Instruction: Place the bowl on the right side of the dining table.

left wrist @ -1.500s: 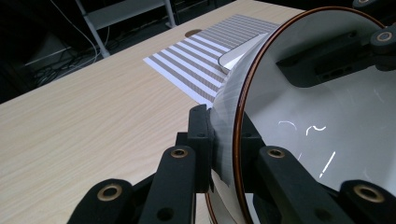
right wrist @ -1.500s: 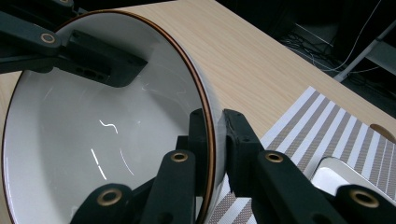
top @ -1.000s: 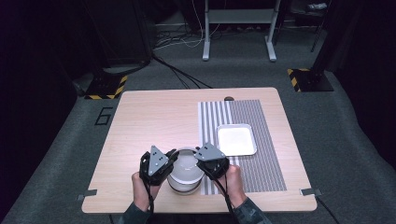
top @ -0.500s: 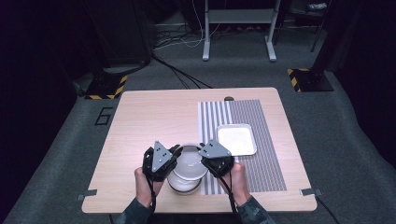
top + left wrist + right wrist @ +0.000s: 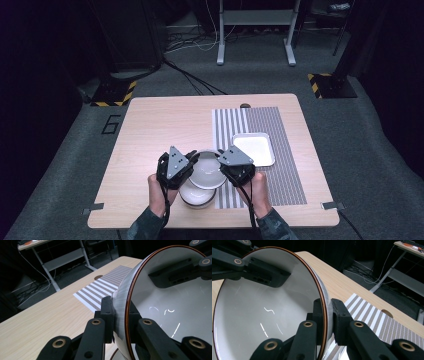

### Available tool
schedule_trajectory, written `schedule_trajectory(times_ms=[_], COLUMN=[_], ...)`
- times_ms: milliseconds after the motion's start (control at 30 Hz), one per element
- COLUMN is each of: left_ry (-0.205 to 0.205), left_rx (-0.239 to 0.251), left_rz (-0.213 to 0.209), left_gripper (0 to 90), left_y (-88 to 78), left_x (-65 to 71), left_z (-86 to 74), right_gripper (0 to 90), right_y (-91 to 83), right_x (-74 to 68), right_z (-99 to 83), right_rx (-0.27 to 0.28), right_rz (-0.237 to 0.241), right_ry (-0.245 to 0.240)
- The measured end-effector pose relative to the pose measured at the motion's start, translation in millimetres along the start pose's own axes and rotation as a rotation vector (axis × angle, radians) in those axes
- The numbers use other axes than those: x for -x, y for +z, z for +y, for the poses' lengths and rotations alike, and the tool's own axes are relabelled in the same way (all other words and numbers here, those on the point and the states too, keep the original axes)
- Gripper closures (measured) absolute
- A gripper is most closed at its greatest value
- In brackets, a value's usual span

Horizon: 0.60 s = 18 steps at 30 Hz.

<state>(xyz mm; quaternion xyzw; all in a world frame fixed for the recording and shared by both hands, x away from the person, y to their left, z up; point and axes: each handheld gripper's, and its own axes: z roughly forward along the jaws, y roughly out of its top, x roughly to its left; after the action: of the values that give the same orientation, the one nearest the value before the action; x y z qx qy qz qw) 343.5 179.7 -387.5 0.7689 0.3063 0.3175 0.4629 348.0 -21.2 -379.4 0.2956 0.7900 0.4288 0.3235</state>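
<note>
- The left gripper (image 5: 192,159) is clamped on the near-left rim of the upper bowl (image 5: 207,170); in the left gripper view its jaws pinch the thin brown-edged wall, one pad inside and one outside
- The right gripper (image 5: 220,159) bites the opposite rim of that bowl the same way, so the bowl hangs between two narrow edge grips, tilted rather than level
- Right under the upper bowl sits a second white bowl (image 5: 196,196) on the wooden table (image 5: 150,130), near its front edge; whether the two touch I cannot tell
- Risk: glazed ceramic is slick, and a pinch on the rim alone could let the upper bowl slide out and drop onto the second bowl, chipping both
- Risk: if the two hands drift apart or twist unevenly, one grip would lever the rim out of the other
- Risk: carrying the upper bowl away toward the white square tray (image 5: 254,148), which lies just beyond it on the striped mat (image 5: 280,175), a low swing could knock the tray's edge
- Risk: the second bowl stands close to the table's front edge, so a bump from the upper bowl could push it toward the person
</note>
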Motion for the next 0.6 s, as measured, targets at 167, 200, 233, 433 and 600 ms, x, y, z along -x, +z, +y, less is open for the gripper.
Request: schedule_trajectory(times_ms=[167, 200, 233, 433, 600], left_ry=[0.008, 0.004, 0.009, 0.009, 0.015], left_rx=[0.0, 0.001, 0.0, 0.006, 0.005], left_rz=[-0.004, -0.005, -0.008, -0.017, -0.02], left_gripper=[81.8, 81.8, 81.8, 81.9, 81.8], left_y=[4.0, 4.9, 5.7, 10.5, 12.3], left_x=[-0.5, -0.4, -0.8, -1.2, -1.4], left_z=[4.3, 5.0, 5.9, 9.9, 13.4], right_gripper=[82.2, 82.2, 82.2, 82.2, 82.2], right_y=[-0.8, -0.9, -1.0, -1.8, -2.9], right_x=[5.0, 5.8, 6.7, 11.5, 14.2], right_z=[0.5, 0.6, 0.7, 1.3, 2.1], right_rx=[0.0, 0.0, 0.001, 0.003, 0.004], right_rz=[-0.007, -0.009, -0.012, -0.023, -0.031], right_ry=[0.008, 0.009, 0.009, 0.011, 0.011])
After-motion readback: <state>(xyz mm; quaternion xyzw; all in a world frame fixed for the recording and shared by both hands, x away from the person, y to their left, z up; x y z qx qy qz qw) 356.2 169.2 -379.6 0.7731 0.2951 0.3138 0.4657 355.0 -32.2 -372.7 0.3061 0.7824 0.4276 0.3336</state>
